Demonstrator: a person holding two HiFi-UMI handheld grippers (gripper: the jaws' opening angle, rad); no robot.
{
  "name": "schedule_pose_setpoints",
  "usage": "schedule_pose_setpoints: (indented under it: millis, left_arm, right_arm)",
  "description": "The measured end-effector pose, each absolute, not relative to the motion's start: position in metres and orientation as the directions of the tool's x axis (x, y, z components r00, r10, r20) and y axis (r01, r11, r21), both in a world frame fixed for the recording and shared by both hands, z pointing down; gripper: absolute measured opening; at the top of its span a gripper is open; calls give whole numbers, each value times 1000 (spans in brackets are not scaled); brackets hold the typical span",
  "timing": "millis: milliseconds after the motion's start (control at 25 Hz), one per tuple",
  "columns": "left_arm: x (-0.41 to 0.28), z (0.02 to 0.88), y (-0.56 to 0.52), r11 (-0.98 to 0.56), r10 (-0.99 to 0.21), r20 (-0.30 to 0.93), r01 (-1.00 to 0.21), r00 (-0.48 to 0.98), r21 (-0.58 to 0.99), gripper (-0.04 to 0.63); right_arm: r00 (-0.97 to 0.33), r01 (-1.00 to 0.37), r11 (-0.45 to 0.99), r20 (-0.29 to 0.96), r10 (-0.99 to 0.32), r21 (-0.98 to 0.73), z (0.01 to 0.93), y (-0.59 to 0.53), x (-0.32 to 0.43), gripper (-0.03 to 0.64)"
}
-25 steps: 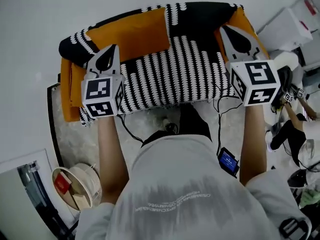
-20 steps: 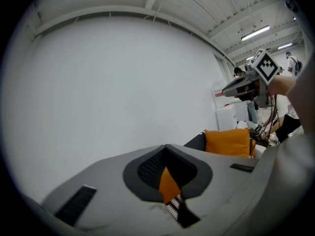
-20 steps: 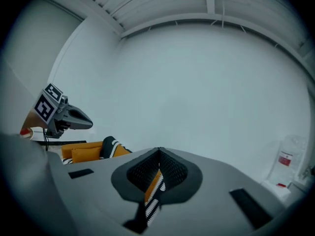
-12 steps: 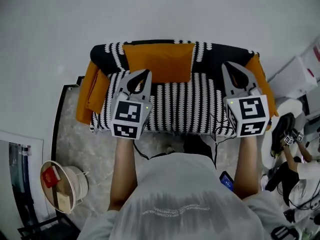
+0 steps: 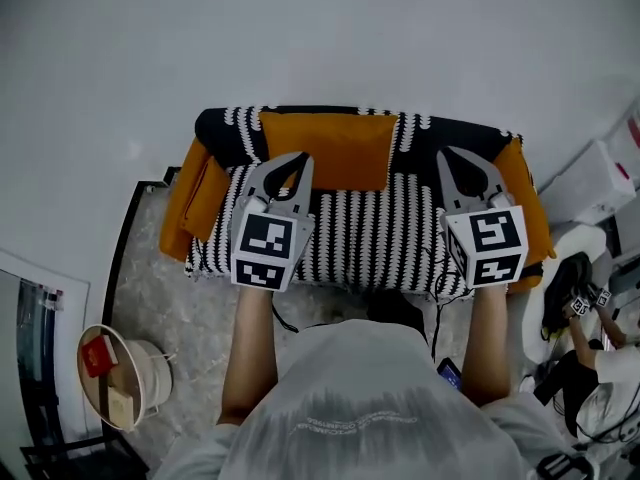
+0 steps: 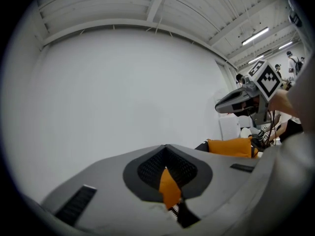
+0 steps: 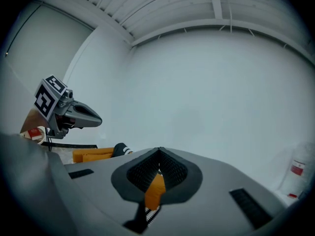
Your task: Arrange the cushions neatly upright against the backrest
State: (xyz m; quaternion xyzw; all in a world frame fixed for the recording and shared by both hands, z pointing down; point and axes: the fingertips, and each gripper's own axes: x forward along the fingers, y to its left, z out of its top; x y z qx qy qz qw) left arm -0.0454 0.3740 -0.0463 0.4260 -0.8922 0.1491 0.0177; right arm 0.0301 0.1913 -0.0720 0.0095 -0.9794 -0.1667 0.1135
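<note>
Your left gripper (image 5: 298, 160) and right gripper (image 5: 447, 156), jaws together, empty, before the partly hidden sofa (image 5: 380, 233); shirt print (image 5: 350, 423) illegible.

One orange cushion (image 5: 325, 150) upright at the sofa's (image 5: 370, 238) backrest middle; left cushion (image 5: 210, 198) and right cushion (image 5: 527, 203) lean at its ends
</note>
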Motion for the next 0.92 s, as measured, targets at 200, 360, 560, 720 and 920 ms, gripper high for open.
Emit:
schedule_pose_setpoints:
  millis: [200,360,560,720,920]
  left_arm:
    - [-45,-43,367,587,-753,176,-768,-634,-255,13]
    - [-50,-36,363,582,-755,193,-776,-627,-243,12]
    - [-53,-29,352,568,-765,206,-790,-610,-231,14]
    - [-58,-27,345,560,-770,215,-798,-601,-224,13]
    - [-66,-18,338,547,-772,239,-807,-589,-220,14]
  right_arm:
    - [-970,41,944,239,-41,326,-64,189,29,2]
    - [-966,44,941,253,-45,336,-59,187,23,2]
    - [-952,80,932,305,-34,353,-45,181,20,3]
    - [-945,70,933,323,-51,354,-42,173,20,2]
    - [-949,44,937,308,-69,346,-41,161,12,3]
